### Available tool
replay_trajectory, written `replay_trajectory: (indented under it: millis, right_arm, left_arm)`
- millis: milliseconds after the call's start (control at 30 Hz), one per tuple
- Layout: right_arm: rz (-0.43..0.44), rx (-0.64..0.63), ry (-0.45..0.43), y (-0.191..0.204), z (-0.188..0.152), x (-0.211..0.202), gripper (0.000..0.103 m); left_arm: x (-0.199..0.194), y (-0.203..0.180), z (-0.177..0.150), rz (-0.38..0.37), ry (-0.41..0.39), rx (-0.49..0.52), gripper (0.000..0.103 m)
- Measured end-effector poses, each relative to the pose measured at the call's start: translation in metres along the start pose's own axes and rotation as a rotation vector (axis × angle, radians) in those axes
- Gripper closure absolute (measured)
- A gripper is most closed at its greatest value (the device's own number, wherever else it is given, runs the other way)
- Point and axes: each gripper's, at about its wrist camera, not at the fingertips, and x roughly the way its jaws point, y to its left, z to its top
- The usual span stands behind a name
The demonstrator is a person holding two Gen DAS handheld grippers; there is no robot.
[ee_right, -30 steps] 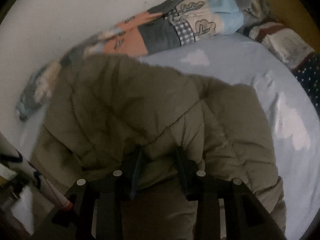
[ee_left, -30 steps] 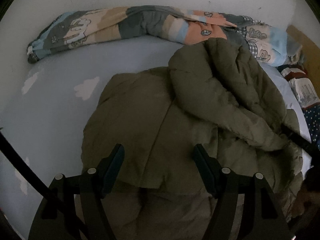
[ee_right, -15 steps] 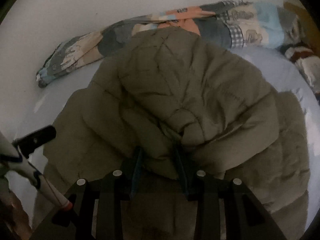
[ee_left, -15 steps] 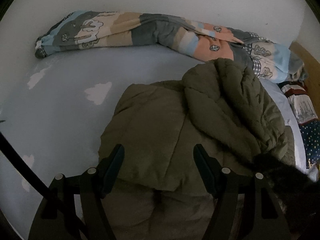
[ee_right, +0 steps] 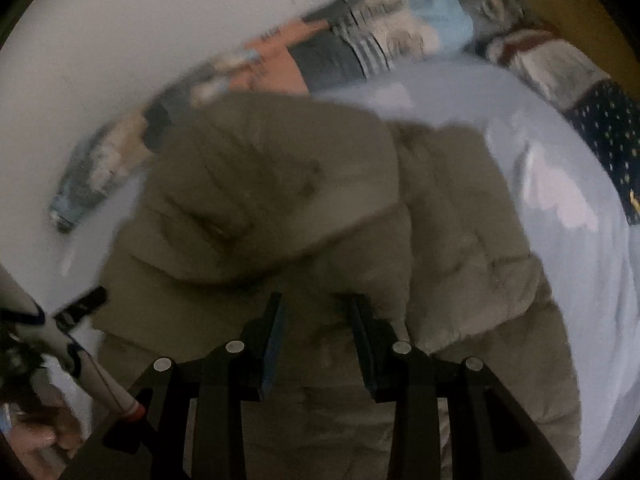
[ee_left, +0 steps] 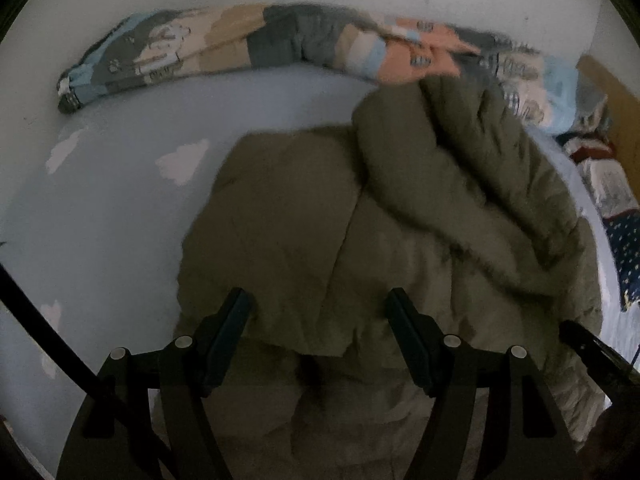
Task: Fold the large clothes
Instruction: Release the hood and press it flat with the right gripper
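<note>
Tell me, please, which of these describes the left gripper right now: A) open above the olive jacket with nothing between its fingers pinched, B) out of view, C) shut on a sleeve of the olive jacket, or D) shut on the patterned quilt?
A: in the left wrist view, the left gripper has its jaws spread wide above the olive jacket, pinching no fabric, while the patterned quilt lies far off by the wall.
</note>
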Motion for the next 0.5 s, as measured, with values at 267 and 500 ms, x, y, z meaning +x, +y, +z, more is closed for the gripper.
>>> replay_trajectory:
  millis: [267,500]
  right_arm:
    - [-0.059,-0.001,0.016,0.0,0.002,0.005,0.067]
    - [-0.043,0.032,-0.036,-0.005,0.011,-0.011,0.066]
  left_arm:
    - [-0.011,-0.008,0.001,0.011,-0.045,0.023,0.032]
    - [-0.01,-0.015,-0.001,-0.004,-0.04,0.041,0.032]
